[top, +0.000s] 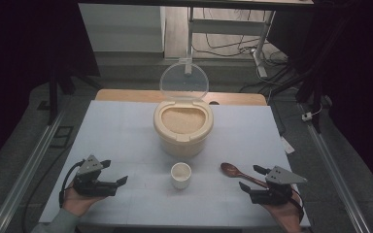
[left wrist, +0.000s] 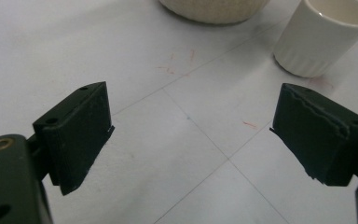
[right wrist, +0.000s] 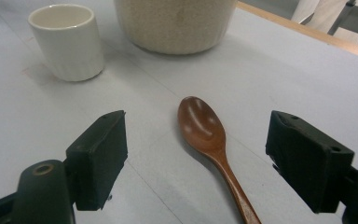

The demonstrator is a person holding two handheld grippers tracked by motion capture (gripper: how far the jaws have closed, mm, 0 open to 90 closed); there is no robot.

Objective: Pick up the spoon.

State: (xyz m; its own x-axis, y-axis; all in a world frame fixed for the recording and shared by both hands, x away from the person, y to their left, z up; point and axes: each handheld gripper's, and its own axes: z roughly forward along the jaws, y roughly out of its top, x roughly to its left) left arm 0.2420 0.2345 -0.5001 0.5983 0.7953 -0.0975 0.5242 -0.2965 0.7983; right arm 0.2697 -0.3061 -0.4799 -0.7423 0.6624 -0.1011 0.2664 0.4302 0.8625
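left claw [top: 115, 171] wide, empty | right claw [top: 250, 177] wide, astride spoon [top: 238, 173] | cup [top: 180, 174] between | rice container [top: 183, 127] behind

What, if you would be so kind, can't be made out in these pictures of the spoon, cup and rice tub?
- Spoon: the handle's end is cut off by the bottom edge in the right gripper view; in the high view it runs under the right gripper.
- Cup: its inside bottom is hidden by its own wall in the left gripper view.
- Rice tub: how deep the rice goes is hidden by its wall in the high view.
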